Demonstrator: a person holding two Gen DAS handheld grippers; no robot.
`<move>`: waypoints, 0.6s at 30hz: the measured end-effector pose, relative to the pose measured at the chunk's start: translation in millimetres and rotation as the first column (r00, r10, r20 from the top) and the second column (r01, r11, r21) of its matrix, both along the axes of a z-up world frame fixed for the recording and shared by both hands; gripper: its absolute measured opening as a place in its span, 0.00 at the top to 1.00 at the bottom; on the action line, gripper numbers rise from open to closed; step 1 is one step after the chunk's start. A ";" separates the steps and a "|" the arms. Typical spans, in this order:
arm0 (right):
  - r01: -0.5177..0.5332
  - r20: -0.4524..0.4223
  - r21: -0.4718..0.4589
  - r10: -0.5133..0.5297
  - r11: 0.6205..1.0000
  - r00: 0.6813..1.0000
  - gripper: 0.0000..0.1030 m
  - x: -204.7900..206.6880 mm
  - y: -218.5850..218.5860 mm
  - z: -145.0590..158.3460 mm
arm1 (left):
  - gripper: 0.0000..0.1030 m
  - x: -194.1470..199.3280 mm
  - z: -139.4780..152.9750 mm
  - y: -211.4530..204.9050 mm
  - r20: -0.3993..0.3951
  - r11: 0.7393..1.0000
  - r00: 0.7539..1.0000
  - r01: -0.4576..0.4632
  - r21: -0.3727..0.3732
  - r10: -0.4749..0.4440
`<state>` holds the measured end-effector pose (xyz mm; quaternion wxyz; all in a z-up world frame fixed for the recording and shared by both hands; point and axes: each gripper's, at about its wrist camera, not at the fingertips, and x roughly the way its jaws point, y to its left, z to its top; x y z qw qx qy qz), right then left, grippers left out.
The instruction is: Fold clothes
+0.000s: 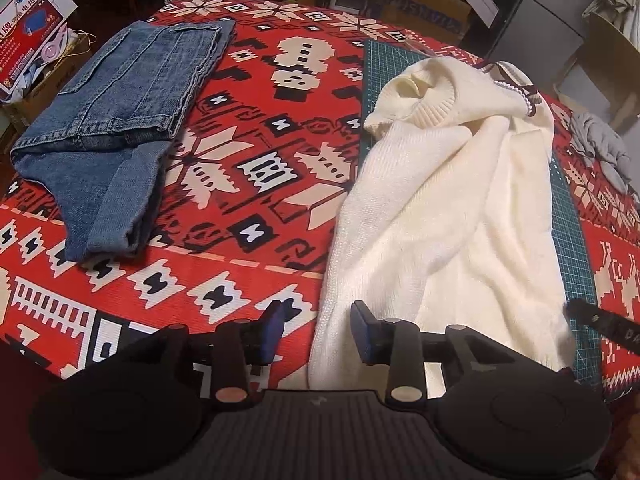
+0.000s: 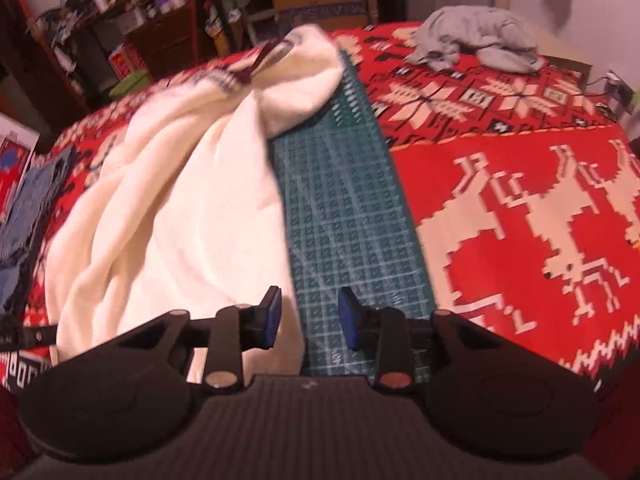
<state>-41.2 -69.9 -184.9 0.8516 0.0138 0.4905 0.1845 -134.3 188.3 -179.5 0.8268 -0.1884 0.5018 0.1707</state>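
Cardboard box (image 1: 424, 4) behind worktop: blue lettering, possibly "FUSN…", blurred. Red-and-white box (image 1: 30, 28) at left: Chinese print, not legible.

Both tongs share one build: the left tongs (image 1: 318, 330) and right tongs (image 2: 308, 318) carry blue pads on matte black linkage arms, pinned by round metal pivots (some silvery, some coppery). Behind sit two black domed discs and a ribbed dark grey housing
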 end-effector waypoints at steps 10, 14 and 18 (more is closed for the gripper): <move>-0.044 0.085 -0.003 0.044 0.999 0.995 0.95 -15.7 27.1 18.8 | 0.66 -1.1 0.2 1.5 0.008 1.000 1.000 -0.007 -0.009 0.007; -0.086 0.123 0.020 0.083 0.996 0.989 0.95 -23.0 38.3 33.3 | 0.66 -3.0 4.7 4.5 0.029 1.000 1.000 -0.012 -0.019 0.012; -0.202 0.122 0.044 0.195 0.978 0.973 0.95 -31.4 67.3 36.4 | 0.66 -3.2 7.2 5.7 0.040 1.000 0.999 -0.012 -0.029 0.013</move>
